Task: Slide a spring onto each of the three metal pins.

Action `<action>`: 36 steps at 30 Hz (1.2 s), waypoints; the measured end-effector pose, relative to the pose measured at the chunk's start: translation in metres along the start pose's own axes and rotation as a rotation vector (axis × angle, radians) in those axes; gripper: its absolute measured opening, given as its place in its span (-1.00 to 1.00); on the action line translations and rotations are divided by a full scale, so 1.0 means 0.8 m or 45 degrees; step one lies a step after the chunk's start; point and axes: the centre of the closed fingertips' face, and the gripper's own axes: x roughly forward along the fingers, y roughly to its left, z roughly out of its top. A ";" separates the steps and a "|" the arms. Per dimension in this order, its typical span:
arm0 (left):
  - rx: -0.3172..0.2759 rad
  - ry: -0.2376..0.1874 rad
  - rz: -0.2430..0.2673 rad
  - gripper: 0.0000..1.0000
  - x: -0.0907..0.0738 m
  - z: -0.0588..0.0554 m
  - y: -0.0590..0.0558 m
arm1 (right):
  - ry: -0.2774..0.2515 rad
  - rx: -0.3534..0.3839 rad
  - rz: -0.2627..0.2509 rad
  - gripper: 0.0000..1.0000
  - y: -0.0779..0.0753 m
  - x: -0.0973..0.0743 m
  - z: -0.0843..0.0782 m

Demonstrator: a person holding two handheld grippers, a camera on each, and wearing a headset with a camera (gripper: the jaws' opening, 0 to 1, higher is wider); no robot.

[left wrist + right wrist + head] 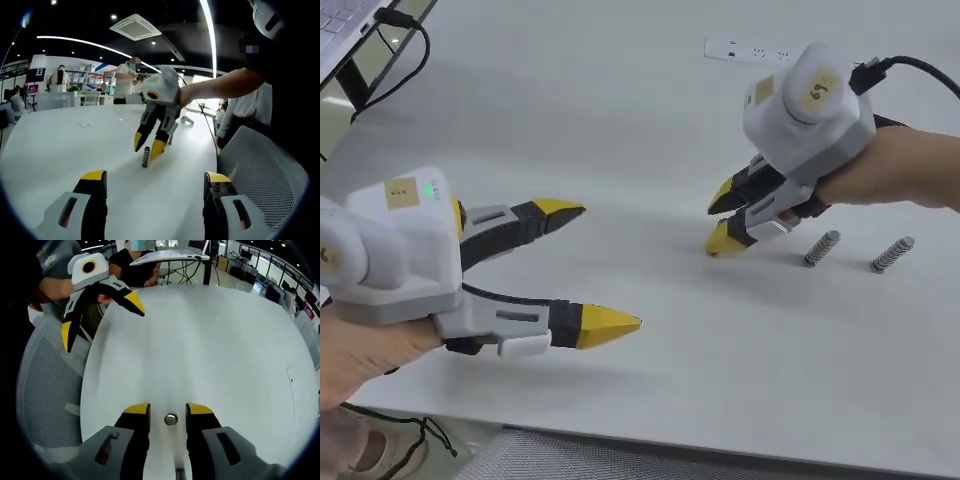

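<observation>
The right gripper (715, 225) is tipped down toward the bench (620, 120) on the right side, its jaws a little apart with nothing clamped. In its own view a small round metal piece (171, 418) sits on the bench in the gap between the tips. I take it for a pin seen end-on, and the narrow gap looks set for closing on it, though I can't tell if either tip touches it. Just right of those tips, near the hand, are two more parts: a spring (821, 248) close to the jaws and a second spring (892, 254) a little further right, both free on the bench. Whether they stand or lie, or already carry pins, I can't say. The left gripper (610, 265) hovers at the near left, well apart from the work, jaws wide open and empty. It points across at the other gripper, probably held ready to steady a pin or bring a spring. By my reckoning this is a pick-up step, with most of the task left.
</observation>
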 end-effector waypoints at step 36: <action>-0.016 0.007 0.010 0.59 0.030 0.029 -0.009 | -0.467 0.079 -0.102 -0.13 0.021 -0.073 0.012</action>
